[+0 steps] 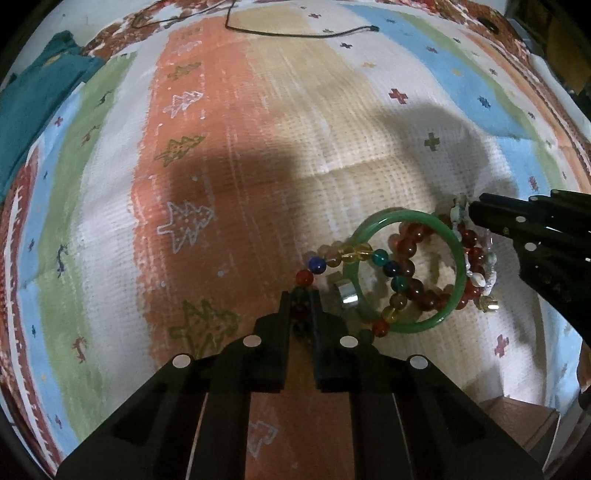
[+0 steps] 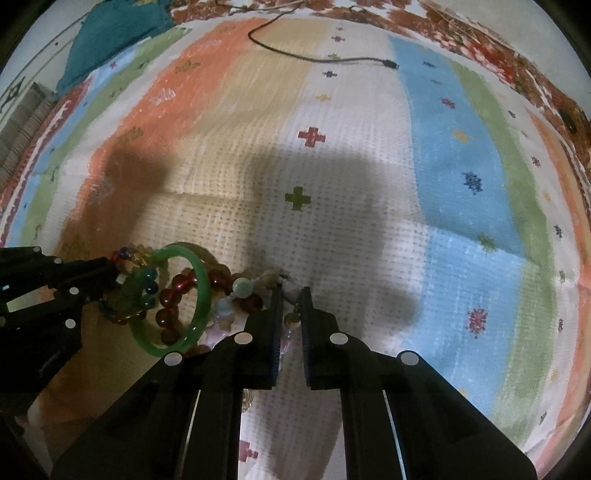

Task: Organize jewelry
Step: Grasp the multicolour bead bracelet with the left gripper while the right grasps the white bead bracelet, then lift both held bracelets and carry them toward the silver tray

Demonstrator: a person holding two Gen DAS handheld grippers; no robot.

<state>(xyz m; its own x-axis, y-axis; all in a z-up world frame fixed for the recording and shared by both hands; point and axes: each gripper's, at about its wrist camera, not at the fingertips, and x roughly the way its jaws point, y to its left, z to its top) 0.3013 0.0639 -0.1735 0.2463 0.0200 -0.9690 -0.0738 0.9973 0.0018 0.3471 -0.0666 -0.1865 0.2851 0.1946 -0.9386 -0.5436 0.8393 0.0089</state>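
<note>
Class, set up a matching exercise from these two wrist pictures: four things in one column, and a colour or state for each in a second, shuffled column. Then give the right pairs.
Column 1
1. bangle
2. multicoloured bead bracelet
3. cable
4. folded cloth

Column 2
A. teal, at the rug's far left corner
B. black, lying loose on the rug's far side
C. plain green ring, resting on the beaded pieces
D. pinched in the left tongs

Pairs: 1-C, 2-D, 3-B, 4-A

Jewelry pile [image 1: 406, 269] crowds both grippers — patterned cloth [image 1: 258, 147] beyond lies open.
</note>
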